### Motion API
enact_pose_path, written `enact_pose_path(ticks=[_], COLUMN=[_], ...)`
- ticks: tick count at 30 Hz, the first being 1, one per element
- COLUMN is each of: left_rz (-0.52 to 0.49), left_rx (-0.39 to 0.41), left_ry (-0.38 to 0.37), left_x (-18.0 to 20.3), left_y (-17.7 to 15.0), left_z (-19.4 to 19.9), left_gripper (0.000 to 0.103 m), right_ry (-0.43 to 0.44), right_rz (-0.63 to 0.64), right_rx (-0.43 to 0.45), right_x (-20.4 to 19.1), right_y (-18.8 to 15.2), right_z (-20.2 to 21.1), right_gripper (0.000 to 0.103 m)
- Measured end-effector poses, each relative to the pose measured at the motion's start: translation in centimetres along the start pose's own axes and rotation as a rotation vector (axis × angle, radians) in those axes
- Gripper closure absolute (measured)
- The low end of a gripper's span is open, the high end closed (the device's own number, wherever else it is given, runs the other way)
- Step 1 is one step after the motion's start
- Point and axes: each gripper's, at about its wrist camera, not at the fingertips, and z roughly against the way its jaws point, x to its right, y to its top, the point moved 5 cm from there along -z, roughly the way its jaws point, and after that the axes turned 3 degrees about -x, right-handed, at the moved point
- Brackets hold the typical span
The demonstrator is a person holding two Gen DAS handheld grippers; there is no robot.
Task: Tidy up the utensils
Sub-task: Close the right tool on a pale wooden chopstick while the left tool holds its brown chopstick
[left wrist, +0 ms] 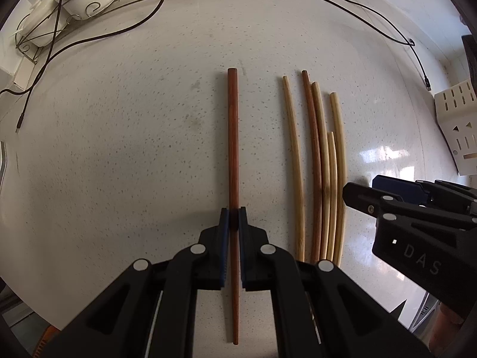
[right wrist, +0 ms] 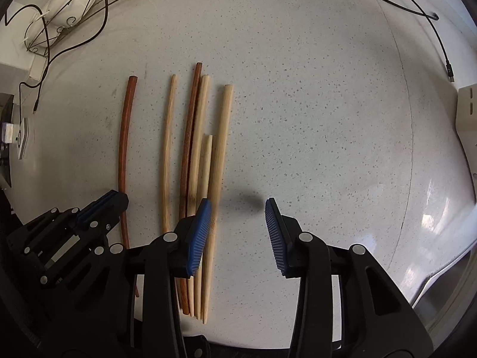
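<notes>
Chopstick, the dark red one, is lying alone on the speckled counter, with the left gripper clenching it near its thin end. Other chopsticks are lying bunched at its 3 o'clock. Right gripper is hovering spread wide, grasping nothing.

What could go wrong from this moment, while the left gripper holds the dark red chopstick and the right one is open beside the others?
1. The left gripper pinches the dark red wooden chopstick away from its middle, so it may pivot or slip when lifted.
2. The open right gripper has one finger over the bundle of pale bamboo chopsticks; lowering could scatter them.
3. The two grippers are close and might collide.
</notes>
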Motion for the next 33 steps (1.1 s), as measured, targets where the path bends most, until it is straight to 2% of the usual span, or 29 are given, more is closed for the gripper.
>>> enact_pose_path(ticks=[8, 17, 26, 33], left_rz=[0.006, 0.009, 0.013, 0.015], left_rx=[0.002, 0.004, 0.006, 0.008], left_ry=[-0.007, -0.010, -0.012, -0.006], left_x=[0.2, 0.0, 0.0, 0.0], left_y=[0.2, 0.2, 0.2, 0.3], left_z=[0.0, -0.1, -0.1, 0.0], left_gripper=[0.097, 0.097, 0.097, 0.097], right_ry=[-0.005, -0.007, -0.058, -0.112], right_rz=[-0.025, -0.046, -0.047, -0.027], right_rx=[-0.032, -0.057, -0.061, -0.067], right_x=[-0.1, 0.6, -0.6, -1.0], right_y=[0.4, 2.4, 2.6, 3.1], right_z=[-0.4, -0.7, -1.0, -1.1], right_gripper=[0.069, 0.071, 0.071, 0.084])
